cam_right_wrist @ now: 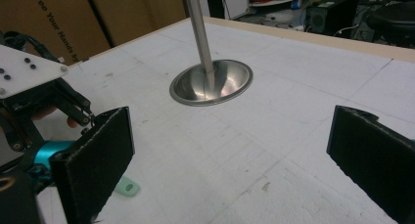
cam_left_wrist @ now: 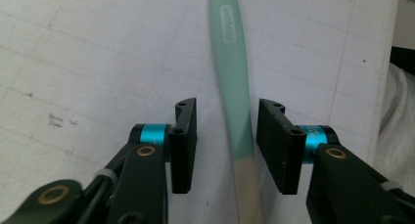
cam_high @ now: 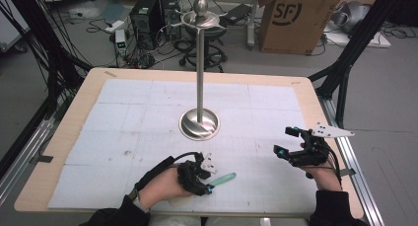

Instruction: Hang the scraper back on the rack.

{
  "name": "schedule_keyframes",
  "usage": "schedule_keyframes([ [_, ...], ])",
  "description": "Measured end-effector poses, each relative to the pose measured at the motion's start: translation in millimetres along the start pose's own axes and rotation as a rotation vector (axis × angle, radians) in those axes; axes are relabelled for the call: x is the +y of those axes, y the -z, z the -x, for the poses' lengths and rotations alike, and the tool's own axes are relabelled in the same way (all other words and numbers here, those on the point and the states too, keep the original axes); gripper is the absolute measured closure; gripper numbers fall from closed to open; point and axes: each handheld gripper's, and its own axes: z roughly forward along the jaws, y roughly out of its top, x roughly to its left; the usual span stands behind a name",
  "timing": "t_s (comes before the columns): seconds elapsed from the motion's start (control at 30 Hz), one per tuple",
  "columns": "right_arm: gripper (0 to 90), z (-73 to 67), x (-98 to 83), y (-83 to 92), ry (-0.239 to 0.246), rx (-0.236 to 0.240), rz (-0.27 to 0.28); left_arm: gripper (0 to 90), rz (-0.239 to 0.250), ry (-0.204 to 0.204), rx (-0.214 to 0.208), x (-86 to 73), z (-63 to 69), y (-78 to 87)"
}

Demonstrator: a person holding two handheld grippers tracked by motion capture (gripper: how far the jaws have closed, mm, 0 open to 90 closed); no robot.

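The left gripper (cam_left_wrist: 226,145) has 2 flat black jaws with screw holes at their tips, each on a bright cyan collar, and black links fixed with brass-coloured rivets. The right gripper (cam_right_wrist: 230,160) has 2 black jaws faced with rough black pads (cam_right_wrist: 100,155). It carries a pale 3-cornered plate (cam_high: 332,131) with small dark dots. Black cable (cam_high: 170,162) trails from the left one. Both sleeves (cam_high: 330,206) are dark

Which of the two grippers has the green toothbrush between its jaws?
The left gripper: its open jaws straddle the toothbrush lying on the mat. The right gripper is open over bare mat.
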Motion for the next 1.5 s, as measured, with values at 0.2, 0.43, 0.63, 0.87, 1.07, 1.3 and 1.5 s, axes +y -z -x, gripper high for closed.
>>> schedule_keyframes([
  [0.2,2.6,0.1,0.5,-1.1,0.004,0.009,0.003,66.9,-0.054,0.028,-0.003,-0.4,2.5,4.5],
  [0.43,2.6,0.9,-0.2,-1.9,0.0,0.009,-0.004,78.4,-0.069,0.032,0.002,-0.9,3.1,5.6],
  [0.63,2.6,0.3,-0.2,-2.2,0.0,0.01,-0.008,79.6,-0.061,0.037,-0.005,-2.2,1.2,6.4],
  [0.87,2.6,1.5,0.0,-1.6,0.001,0.01,-0.001,79.7,-0.027,0.067,-0.002,-7.4,-7.3,14.6],
  [1.07,2.6,2.6,-0.1,-1.9,0.0,0.01,-0.005,79.7,0.095,0.086,-0.039,-13.1,-19.9,37.3],
  [1.3,2.6,2.7,0.0,-3.0,0.0,0.011,-0.001,79.7,0.199,0.126,-0.035,-22.5,-34.4,57.3],
  [1.5,2.6,3.4,-0.1,-2.9,0.001,0.01,-0.001,79.7,0.306,0.18,-0.02,-32.1,-50.5,76.9],
])
